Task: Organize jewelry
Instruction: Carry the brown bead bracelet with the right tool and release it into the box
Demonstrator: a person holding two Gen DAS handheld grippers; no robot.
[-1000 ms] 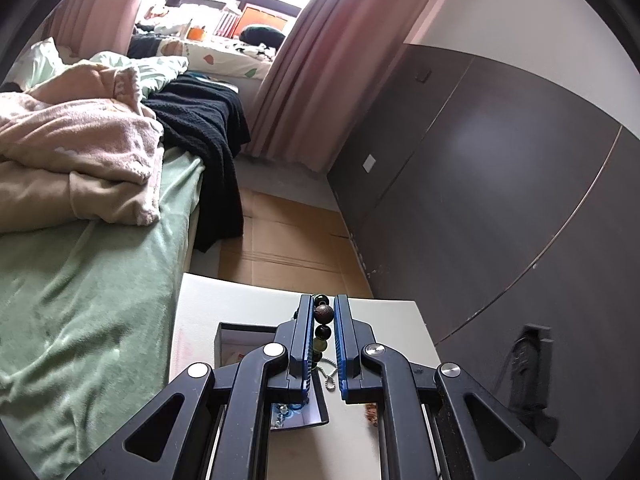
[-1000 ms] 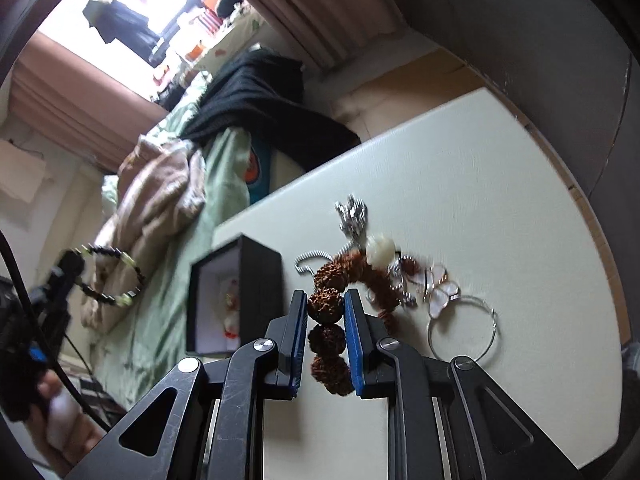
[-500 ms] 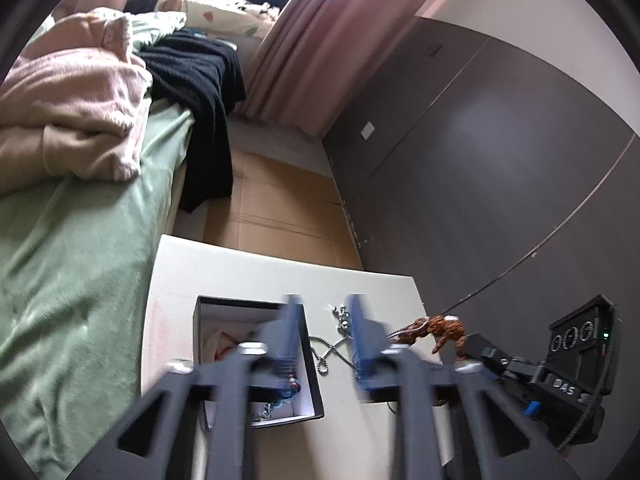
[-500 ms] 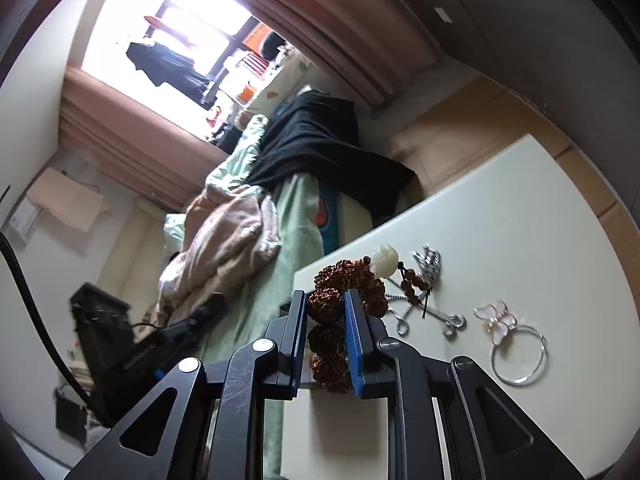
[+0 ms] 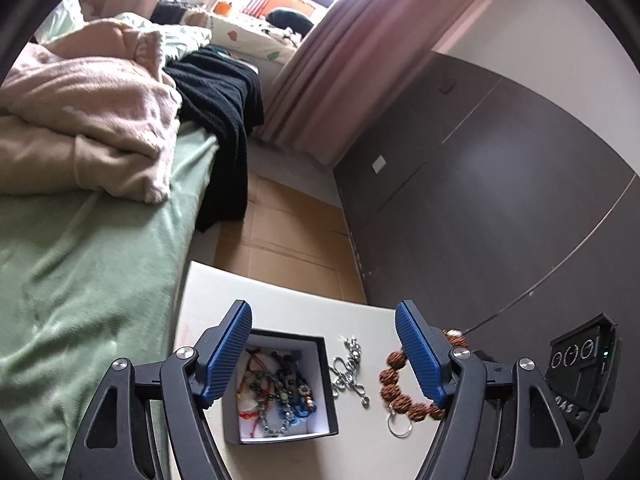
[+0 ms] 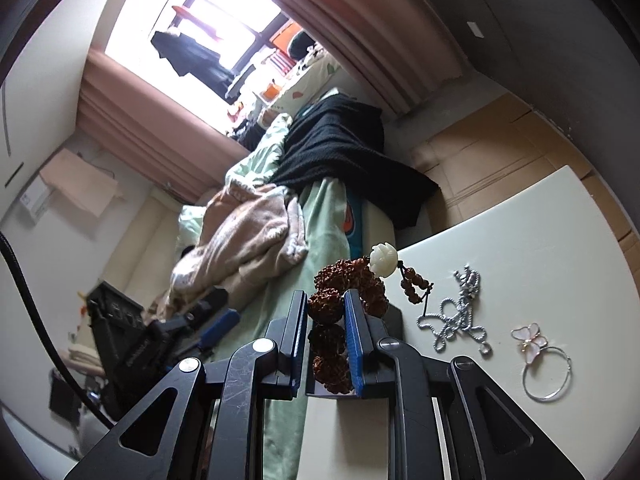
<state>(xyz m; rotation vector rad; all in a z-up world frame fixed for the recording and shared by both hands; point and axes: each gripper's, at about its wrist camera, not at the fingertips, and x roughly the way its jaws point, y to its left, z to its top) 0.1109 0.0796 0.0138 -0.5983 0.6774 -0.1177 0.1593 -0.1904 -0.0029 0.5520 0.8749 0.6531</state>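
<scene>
right hand-held gripper (image 6: 326,312) clamps brown bead bracelet (image 6: 344,288), loop upright.

White table (image 5: 256,300): black box (image 5: 280,432), silver chain (image 5: 350,368), hoop earring (image 6: 546,376).

Only partial letters, seemingly "DAS", show on the black device (image 5: 580,372) at four o'clock; nothing else is legible.

black tool (image 5: 323,354), blue ribbed pads (image 5: 230,350), silver screws
</scene>
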